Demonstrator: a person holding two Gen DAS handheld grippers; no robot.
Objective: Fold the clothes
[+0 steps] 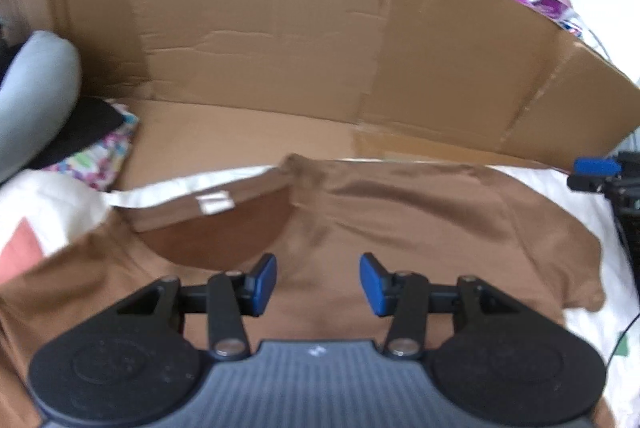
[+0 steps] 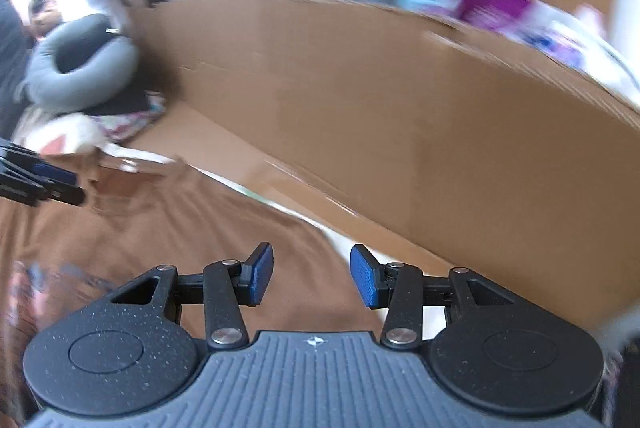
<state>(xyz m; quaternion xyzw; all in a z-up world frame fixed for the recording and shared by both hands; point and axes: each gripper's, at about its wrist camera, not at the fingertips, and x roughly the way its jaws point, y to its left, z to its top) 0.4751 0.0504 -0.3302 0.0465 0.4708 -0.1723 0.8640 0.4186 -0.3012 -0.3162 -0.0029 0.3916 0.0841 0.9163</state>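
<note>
left gripper [image 1: 319, 284]: jaws apart, empty, above brown T-shirt [image 1: 420, 224] | right gripper [image 2: 312, 276]: jaws apart, empty | risk: pinching both layers near collar [image 1: 208, 204] beyond the jaws, skewing fold

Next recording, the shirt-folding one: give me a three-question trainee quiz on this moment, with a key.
1. True or false: the left gripper grips the brown shirt.
2. What stands behind the shirt? A) cardboard wall B) wire rack C) glass door
3. Fill in: the shirt's neck label is ____ in colour.

Key: 1 false, its jaws stand open with nothing between them, as do the right gripper's. 2 A. 3 white.
</note>
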